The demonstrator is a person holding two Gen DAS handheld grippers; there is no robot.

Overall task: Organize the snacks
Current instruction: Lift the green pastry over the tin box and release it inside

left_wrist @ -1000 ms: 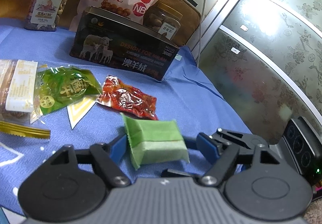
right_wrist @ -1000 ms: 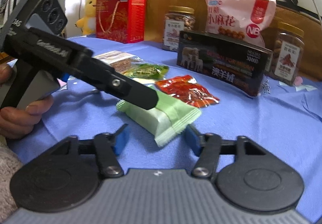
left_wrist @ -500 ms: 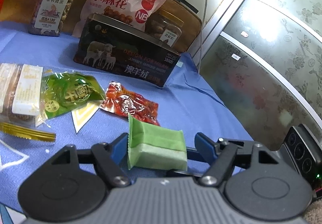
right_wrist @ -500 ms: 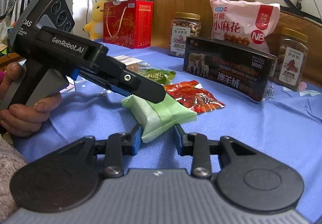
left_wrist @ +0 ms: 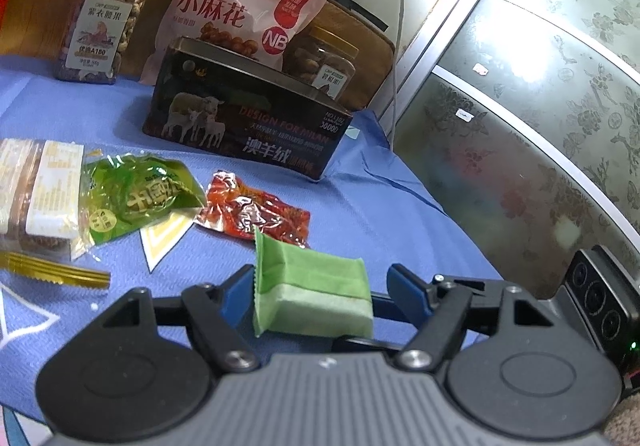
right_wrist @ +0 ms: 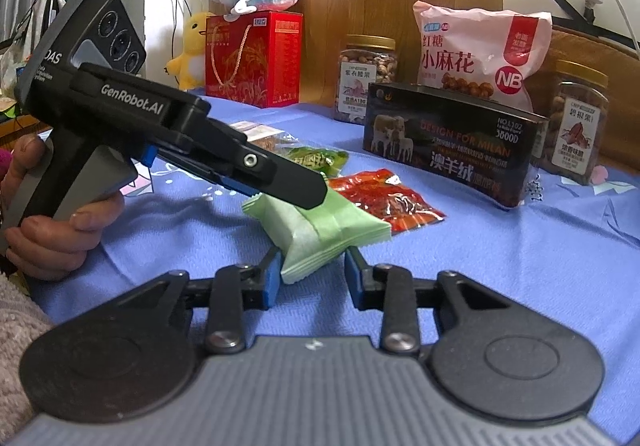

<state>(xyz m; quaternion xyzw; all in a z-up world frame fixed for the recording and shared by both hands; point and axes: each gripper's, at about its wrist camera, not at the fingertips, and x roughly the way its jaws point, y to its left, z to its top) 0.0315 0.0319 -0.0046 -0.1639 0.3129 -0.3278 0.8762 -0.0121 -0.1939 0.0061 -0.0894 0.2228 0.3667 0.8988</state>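
Pinching the green snack pack [right_wrist: 320,230], your right gripper [right_wrist: 310,274] just finished closing its jaws on the near end. Your left gripper [left_wrist: 316,290] straddles it, jaws released.

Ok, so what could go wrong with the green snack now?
The right gripper, whose jaws have just been closing, pinches the green packet only at its thin end, so it might slip out or tear. The left gripper stands open astride the same packet; lifting could bump it. The red packet lies close beside and might get dragged.
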